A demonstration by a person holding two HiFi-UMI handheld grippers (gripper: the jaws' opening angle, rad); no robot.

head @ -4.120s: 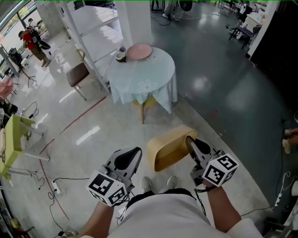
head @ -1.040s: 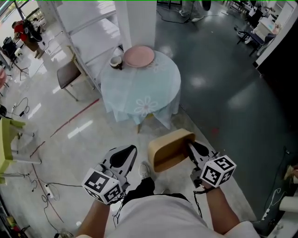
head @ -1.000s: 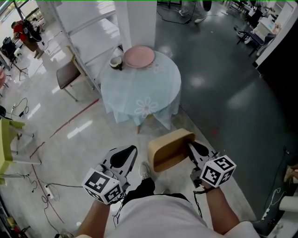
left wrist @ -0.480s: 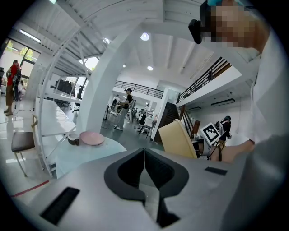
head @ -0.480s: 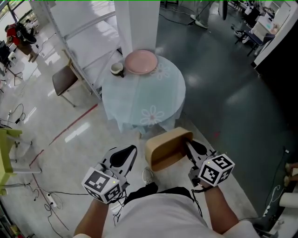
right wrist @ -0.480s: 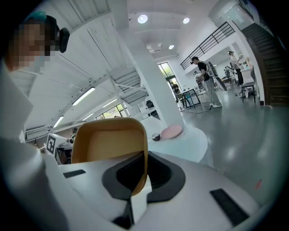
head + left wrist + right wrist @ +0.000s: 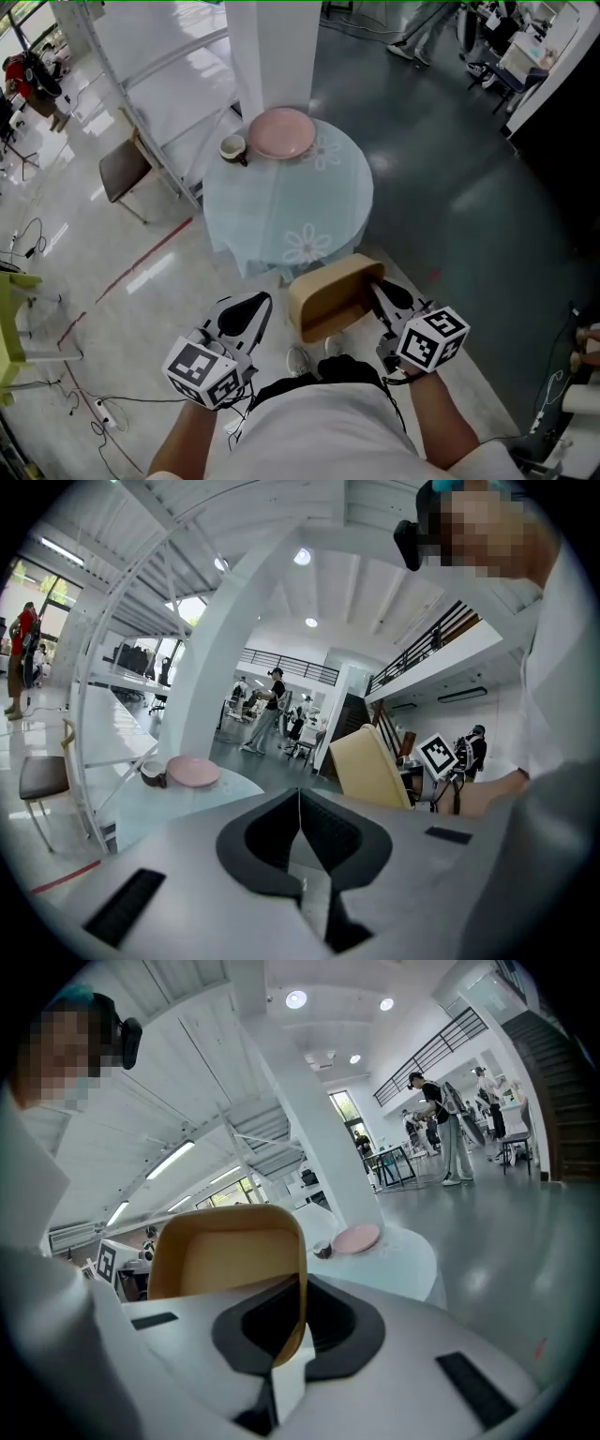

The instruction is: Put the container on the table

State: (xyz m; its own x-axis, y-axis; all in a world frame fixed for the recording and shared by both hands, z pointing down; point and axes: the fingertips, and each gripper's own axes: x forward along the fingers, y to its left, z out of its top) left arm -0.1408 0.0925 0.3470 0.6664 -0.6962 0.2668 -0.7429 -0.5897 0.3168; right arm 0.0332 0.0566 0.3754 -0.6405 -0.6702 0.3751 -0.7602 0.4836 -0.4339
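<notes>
A tan, open-topped container [image 7: 326,298] hangs in the air, tipped on its side, with my right gripper [image 7: 379,296] shut on its rim. In the right gripper view the rim of the container [image 7: 228,1258] runs between the closed jaws of the right gripper [image 7: 298,1322]. My left gripper [image 7: 246,315] is shut on nothing, to the left of the container and apart from it; its jaws meet in the left gripper view [image 7: 299,804]. The round table [image 7: 281,211], under a pale blue cloth, stands just ahead of the container.
A pink plate [image 7: 280,132] and a small cup [image 7: 232,147] sit at the table's far edge. A white pillar [image 7: 267,52] and white shelving [image 7: 159,66] rise behind it. A brown chair [image 7: 120,169] stands to the left. Cables [image 7: 84,403] lie on the floor.
The table has come closer in the head view as the person walked toward it. The container stays in the right gripper and now hangs near the table's near edge.
</notes>
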